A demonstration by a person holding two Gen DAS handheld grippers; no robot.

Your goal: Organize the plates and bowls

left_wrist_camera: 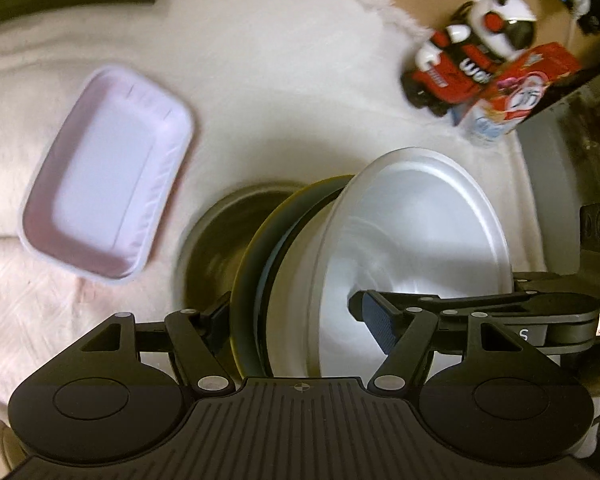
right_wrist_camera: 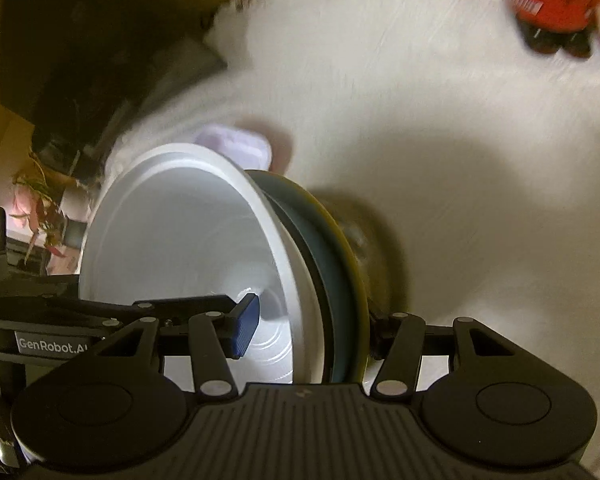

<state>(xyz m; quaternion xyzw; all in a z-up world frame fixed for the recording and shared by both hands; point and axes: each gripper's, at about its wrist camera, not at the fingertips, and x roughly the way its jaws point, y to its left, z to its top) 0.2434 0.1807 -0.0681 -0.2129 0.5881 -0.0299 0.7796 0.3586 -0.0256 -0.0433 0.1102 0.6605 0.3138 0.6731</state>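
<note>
Clearly the risk is the stack slipping apart. Both tongs, left (left_wrist_camera: 296, 320) and right (right_wrist_camera: 312, 328), are clamped on one tilted stack: a white bowl (left_wrist_camera: 412, 240) nested on a dark plate (left_wrist_camera: 256, 264), held on edge at lower centre of each frame above the white fluffy rug (left_wrist_camera: 260, 60). Since the bowl sits loose, more tilt or uneven pull between the hands could let it slide out. A lilac tray (left_wrist_camera: 108, 172) lies at the left of the left wrist view, a toy robot (left_wrist_camera: 468, 56) at upper right.
</note>
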